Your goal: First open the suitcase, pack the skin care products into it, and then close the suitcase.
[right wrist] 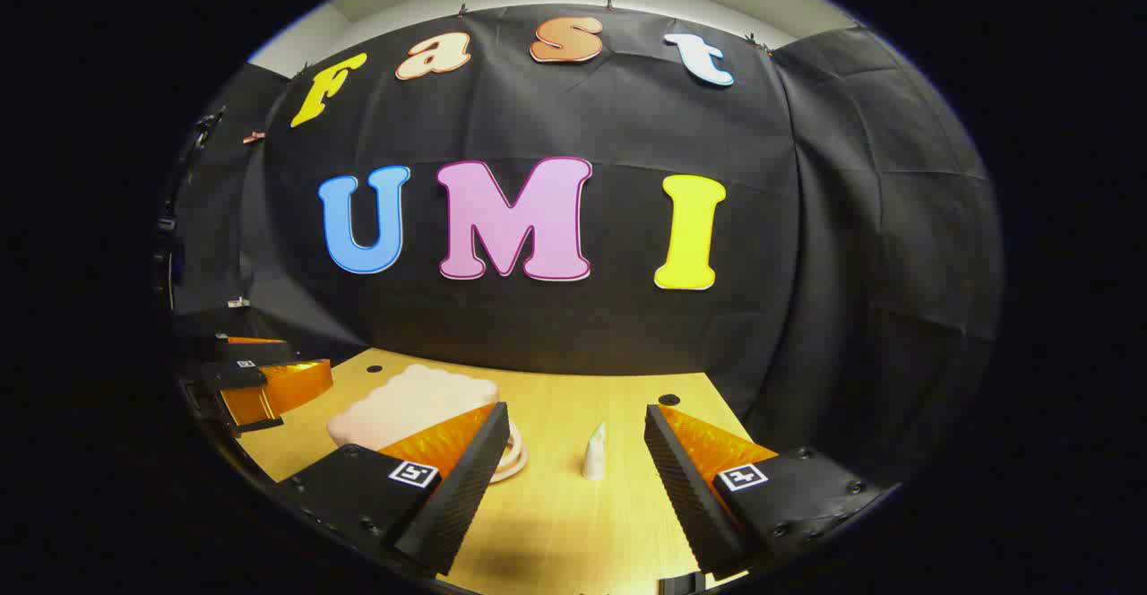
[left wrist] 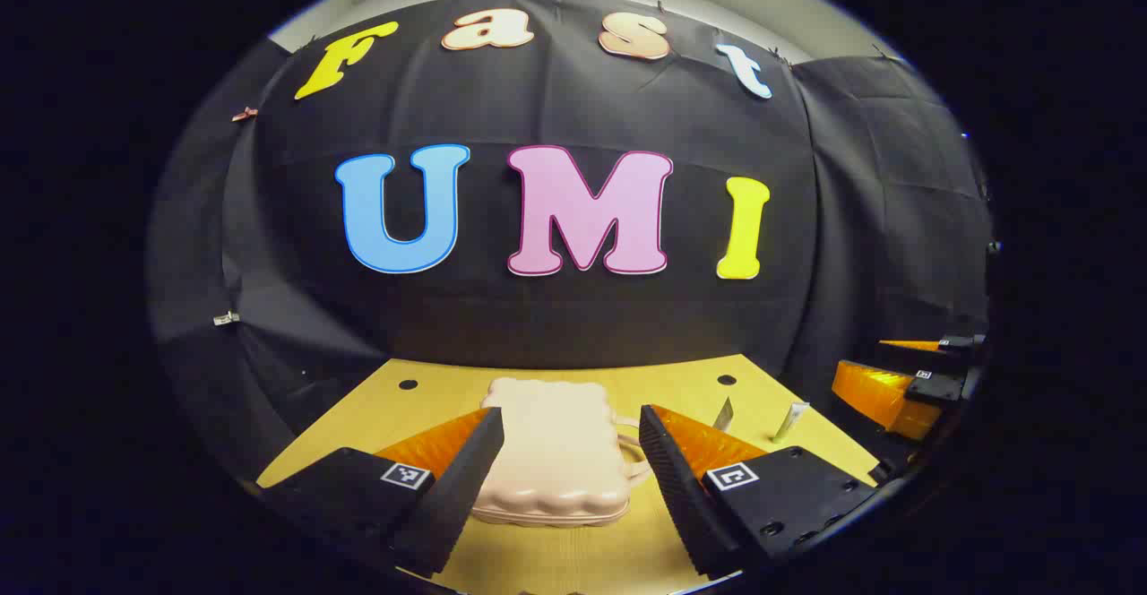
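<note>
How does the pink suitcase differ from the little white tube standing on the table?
The suitcase is pale pink, broad and lies flat with its lid closed; the tube is white, slim and stands upright, tapering toward its top. The suitcase has a looped handle on its side, while the tube is plain. The suitcase is far bigger. Both rest on the wooden table, apart from each other and untouched by either gripper.

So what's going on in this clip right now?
Nothing is being handled yet. The pink suitcase lies closed on the wooden table. The left tongs are open and lined up with it, not touching. The right tongs are open too, facing a small upright skin care tube beside the case.
</note>
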`<state>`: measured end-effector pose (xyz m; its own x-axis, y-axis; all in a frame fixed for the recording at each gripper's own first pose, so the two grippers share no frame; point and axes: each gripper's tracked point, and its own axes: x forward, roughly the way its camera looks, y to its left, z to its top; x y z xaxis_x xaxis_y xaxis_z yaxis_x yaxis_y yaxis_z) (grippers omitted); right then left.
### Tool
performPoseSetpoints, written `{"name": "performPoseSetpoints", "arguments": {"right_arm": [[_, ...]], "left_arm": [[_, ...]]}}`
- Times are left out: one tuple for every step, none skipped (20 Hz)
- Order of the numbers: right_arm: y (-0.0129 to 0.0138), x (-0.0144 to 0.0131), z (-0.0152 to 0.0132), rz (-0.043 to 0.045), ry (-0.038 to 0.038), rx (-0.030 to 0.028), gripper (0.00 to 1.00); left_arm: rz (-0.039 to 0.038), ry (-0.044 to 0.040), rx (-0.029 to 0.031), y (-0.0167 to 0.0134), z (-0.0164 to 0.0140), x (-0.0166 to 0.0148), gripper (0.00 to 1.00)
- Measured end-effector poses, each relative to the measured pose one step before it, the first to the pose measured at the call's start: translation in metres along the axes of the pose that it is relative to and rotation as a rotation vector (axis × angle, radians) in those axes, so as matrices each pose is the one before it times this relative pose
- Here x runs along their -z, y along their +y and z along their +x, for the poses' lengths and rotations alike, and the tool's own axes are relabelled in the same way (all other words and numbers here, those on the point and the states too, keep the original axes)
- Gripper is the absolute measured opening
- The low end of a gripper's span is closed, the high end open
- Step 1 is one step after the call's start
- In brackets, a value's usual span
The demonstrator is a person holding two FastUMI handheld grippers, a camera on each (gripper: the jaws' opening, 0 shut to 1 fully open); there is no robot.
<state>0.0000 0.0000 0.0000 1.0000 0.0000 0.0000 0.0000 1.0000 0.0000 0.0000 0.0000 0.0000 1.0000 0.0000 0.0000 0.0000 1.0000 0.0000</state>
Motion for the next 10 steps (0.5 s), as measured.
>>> {"name": "performPoseSetpoints", "arguments": {"right_arm": [[-0.0012, 0.0026, -0.00089, 0.0052, 0.0087, 0.00262, 0.96], [-0.00189, 0.00171, -0.00119, 0.00767, 0.01158, 0.00187, 0.96], [-0.00095, -0.00024, -0.00091, 0.00687, 0.0026, 0.00143, 0.96], [-0.00191, -0.00191, -0.00147, 0.00288, -0.00534, 0.00058, 0.96], [-0.00284, -0.00334, -0.00106, -0.0046, -0.01075, 0.0047, 0.96], [-0.00246, -0.00216, -0.00107, -0.00458, -0.00889, 0.00409, 0.97], [-0.00133, -0.00097, 0.00073, 0.00052, -0.00672, -0.00285, 0.96], [-0.00047, -0.00139, 0.00057, 0.00846, -0.00466, -0.00652, 0.96], [0.00067, -0.00052, 0.0019, 0.0152, -0.00246, -0.0111, 0.96], [0.00184, 0.00263, -0.00019, 0.01478, 0.00981, -0.01575, 0.96]], "left_arm": [[0.00324, -0.00052, 0.01156, -0.00415, 0.0026, 0.00036, 0.96], [-0.01105, 0.00883, 0.01717, -0.00541, 0.00213, 0.00209, 0.96], [-0.02028, 0.01199, 0.01703, -0.00446, 0.00187, 0.00292, 0.96], [-0.01174, 0.00598, 0.00584, -0.00165, 0.00141, 0.00203, 0.96], [-0.01216, 0.00384, 0.00114, -0.00051, 0.00132, 0.00131, 0.96], [-0.0064, 0.00186, -0.00163, 0.0014, 0.00113, 0.00026, 0.96], [0.00586, 0.00952, -0.00905, 0.00126, 0.0016, -0.00142, 0.96], [0.01091, 0.00073, -0.01935, 0.00408, 0.00149, -0.00017, 0.96], [0.00574, -0.00231, -0.01624, 0.00345, 0.00084, -0.00286, 0.96], [-0.00406, 0.00191, -0.00796, 0.00029, 0.00135, -0.00151, 0.96]]}}
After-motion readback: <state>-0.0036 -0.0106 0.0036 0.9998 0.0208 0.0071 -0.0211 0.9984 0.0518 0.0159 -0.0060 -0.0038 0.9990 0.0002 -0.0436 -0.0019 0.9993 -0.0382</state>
